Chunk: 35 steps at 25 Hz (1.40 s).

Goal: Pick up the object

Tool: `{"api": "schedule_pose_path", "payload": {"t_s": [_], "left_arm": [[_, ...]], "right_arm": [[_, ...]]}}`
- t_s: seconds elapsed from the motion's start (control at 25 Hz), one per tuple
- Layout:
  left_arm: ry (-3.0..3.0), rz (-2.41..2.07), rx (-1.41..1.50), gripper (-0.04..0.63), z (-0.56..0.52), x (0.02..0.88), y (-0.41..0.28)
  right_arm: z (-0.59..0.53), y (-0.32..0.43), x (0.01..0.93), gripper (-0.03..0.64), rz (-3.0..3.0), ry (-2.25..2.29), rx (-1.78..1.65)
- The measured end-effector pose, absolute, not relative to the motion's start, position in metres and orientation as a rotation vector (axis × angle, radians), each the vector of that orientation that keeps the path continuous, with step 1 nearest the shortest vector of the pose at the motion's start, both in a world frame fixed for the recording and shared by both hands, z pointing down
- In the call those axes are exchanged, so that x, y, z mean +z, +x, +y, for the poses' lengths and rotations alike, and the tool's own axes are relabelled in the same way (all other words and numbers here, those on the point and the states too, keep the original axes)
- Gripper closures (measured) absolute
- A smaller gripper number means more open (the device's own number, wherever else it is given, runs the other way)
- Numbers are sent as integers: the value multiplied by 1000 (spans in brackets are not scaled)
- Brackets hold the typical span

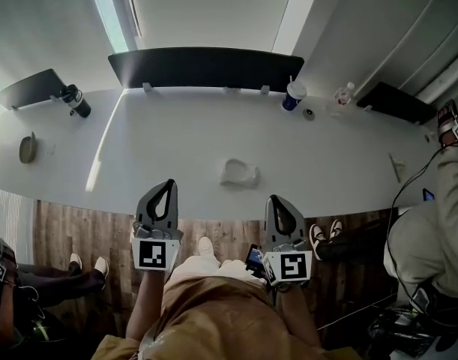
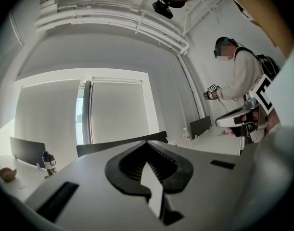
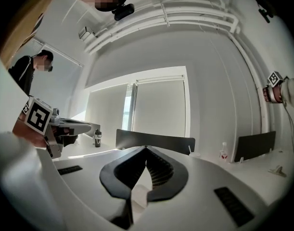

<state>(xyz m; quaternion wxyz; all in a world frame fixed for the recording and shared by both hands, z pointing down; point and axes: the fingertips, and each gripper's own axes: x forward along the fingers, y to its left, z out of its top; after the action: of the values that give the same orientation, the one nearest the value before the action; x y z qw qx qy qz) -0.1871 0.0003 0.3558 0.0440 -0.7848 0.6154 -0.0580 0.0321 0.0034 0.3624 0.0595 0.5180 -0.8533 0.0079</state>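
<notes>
Lap: tan trousers (image 1: 214,306) at the very bottom of the head view.
Left gripper (image 1: 169,184): held level over the wood floor (image 1: 86,231), just short of the table's near edge. Jaw tips are pinched together with nothing between them.
Right gripper (image 1: 274,199): same deal, beside the left one, tips closed and empty.
Table (image 1: 176,141): white and wide.
Object (image 1: 240,173): small white lumpy thing lying on the table just past the grippers, a bit nearer the right one. Neither touches it.
Far edge: dark bottle (image 1: 77,101) on the left, cup with a straw (image 1: 293,95) on the right, long black screen (image 1: 206,67) behind.
Right side: another person (image 1: 431,231) standing by the table.
</notes>
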Motion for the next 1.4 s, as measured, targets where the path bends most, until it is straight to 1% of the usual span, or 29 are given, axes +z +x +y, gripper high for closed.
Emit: {"api": "schedule_pose_path", "payload": {"t_s": [0.32,0.48,0.72,1.0,1.12,1.28,1.4], "left_arm": [[-2438,1900,-152,593,-31,364,-205],[-2434,1891,-127,593,-42,364,-201],[-2413,1901,-144,593,-66,360,-192],[-2446,1853,-128,593,-96,358,-162],[-2450,1819,-165,592,-110,361,-146],[-2433,1829,-124,592,-119,356,-134],[-2428,1829,-150,594,-120,362,-129]], "right_arm": [[-28,31,363,609,-2527,1616,-29],[-35,33,361,608,-2548,1621,-59],[-56,38,365,608,-2597,1585,-15],[-98,57,366,607,-2633,1581,74],[-109,65,369,607,-2646,1554,73],[-122,76,367,607,-2675,1578,76],[-130,83,370,607,-2696,1587,95]]}}
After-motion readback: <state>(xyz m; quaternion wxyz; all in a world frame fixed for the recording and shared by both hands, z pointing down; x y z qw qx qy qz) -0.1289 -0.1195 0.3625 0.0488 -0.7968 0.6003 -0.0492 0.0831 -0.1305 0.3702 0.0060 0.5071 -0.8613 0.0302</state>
